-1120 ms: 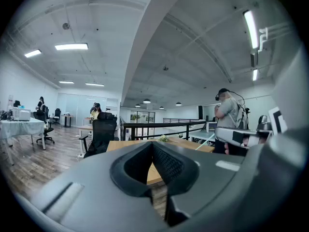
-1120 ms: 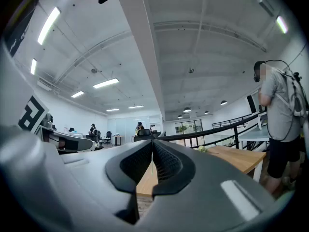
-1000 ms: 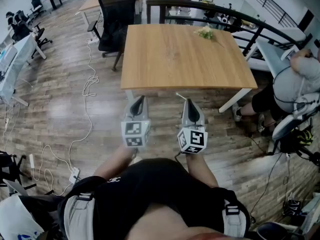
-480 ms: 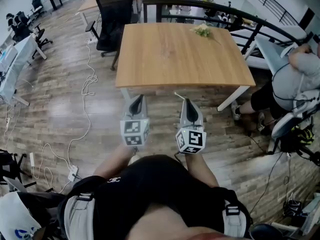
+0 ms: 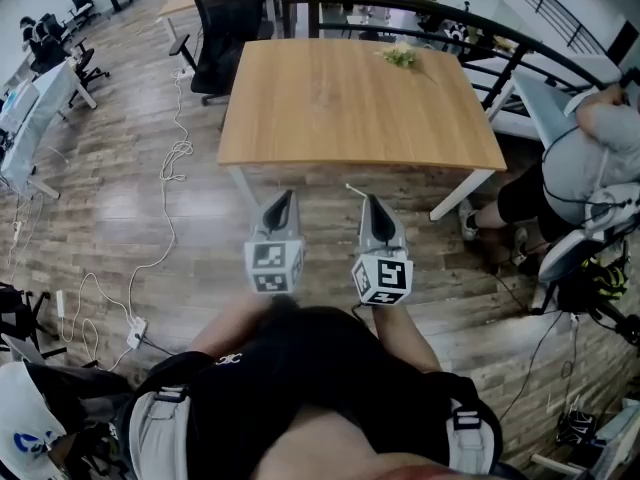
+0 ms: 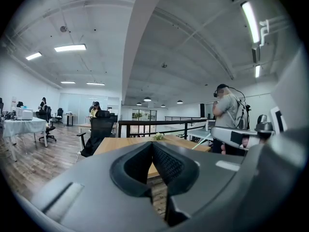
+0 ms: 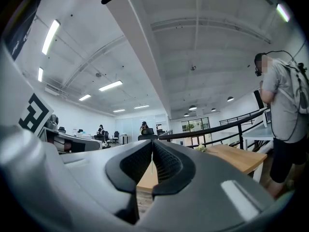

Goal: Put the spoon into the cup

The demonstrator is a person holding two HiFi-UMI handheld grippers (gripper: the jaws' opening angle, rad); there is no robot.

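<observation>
Before wooden table [image 5: 350, 98] — left gripper [image 5: 286, 196] closed, empty; right gripper [image 5: 370, 200] pinching thin white strip [image 5: 355, 191].

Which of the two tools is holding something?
The right tool, pinching a thin pale stick; the left tool is shut on nothing.

Ahead of left claw [image 5: 284, 198] and right claw [image 5: 370, 201]: open wooden floor [image 5: 322, 196] up to near edge of tabletop [image 5: 340, 108]. Over tabletop, free passage nearly everywhere; only a small flower sprig [image 5: 400, 56] at far right. Hemmed at far left corner by black office chair [image 5: 228, 18], beyond far edge by dark railing [image 5: 420, 9], at right by a person [image 5: 590, 158]. Loose cable [image 5: 166, 206] on floor at left.
</observation>
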